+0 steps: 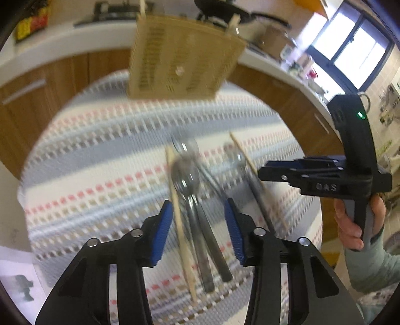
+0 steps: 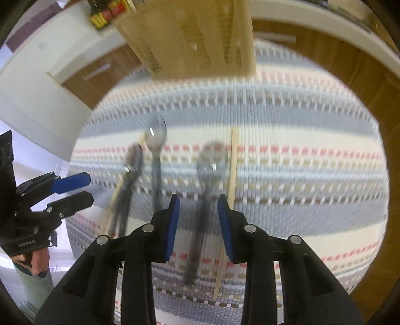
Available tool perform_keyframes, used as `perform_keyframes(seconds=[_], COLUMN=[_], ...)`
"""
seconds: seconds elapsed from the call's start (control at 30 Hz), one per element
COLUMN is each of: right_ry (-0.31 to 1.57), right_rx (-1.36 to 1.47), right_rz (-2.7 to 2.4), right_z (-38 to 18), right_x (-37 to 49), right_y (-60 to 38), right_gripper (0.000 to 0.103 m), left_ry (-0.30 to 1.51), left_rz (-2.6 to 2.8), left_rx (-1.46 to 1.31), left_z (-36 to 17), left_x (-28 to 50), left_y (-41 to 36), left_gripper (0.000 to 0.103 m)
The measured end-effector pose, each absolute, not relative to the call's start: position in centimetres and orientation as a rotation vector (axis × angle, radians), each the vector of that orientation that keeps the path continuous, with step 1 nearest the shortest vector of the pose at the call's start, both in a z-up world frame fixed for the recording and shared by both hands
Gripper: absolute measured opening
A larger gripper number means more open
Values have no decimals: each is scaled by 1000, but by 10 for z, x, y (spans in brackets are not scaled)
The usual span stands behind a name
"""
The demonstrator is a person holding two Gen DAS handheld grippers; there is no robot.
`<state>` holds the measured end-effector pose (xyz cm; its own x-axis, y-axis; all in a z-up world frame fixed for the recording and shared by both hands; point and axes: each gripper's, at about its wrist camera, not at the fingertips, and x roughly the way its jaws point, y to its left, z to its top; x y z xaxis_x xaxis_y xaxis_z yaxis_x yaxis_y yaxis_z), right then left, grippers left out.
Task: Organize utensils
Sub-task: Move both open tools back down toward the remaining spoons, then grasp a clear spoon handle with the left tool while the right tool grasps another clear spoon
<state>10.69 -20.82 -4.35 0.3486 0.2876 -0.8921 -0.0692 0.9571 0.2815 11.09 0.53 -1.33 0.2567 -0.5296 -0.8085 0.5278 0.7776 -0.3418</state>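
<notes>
Several metal spoons and two wooden chopsticks lie on a striped woven mat [image 1: 100,155] on a round table. In the left wrist view, my left gripper [image 1: 198,225] is open above two crossed spoons [image 1: 186,175] and a chopstick [image 1: 178,220]. A third spoon [image 1: 236,160] and second chopstick [image 1: 246,160] lie to the right, near my right gripper [image 1: 272,172]. In the right wrist view, my right gripper [image 2: 198,222] is open over a spoon [image 2: 210,162] beside a chopstick [image 2: 232,172]. A tan slotted utensil holder [image 1: 180,57] stands at the mat's far edge; it also shows in the right wrist view [image 2: 195,37].
Wooden cabinets with a white countertop [image 1: 62,47] curve behind the table. A pan [image 1: 225,12] and kitchen items sit on the counter near a window [image 1: 355,52]. My left gripper [image 2: 71,190] shows open at the left of the right wrist view.
</notes>
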Motion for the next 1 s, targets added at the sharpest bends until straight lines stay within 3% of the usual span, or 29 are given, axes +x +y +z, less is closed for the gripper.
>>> perform_keyframes(seconds=[0.17, 0.7, 0.83, 1.0], right_ry=[1236, 1239, 1237, 1226], right_rx=[210, 143, 125, 49], right_rz=[231, 198, 193, 160], right_z=[-59, -66, -67, -71], right_x=[106, 120, 123, 126], right_y=[-202, -186, -182, -163], right_gripper=[25, 22, 17, 15], left_ry=[1160, 1223, 1224, 1213], left_rz=[-727, -638, -620, -600], left_rx=[42, 159, 146, 126], left_z=[-28, -53, -54, -52], left_x=[110, 130, 134, 130], left_y=[-8, -47, -47, -42], left_gripper=[27, 24, 12, 10])
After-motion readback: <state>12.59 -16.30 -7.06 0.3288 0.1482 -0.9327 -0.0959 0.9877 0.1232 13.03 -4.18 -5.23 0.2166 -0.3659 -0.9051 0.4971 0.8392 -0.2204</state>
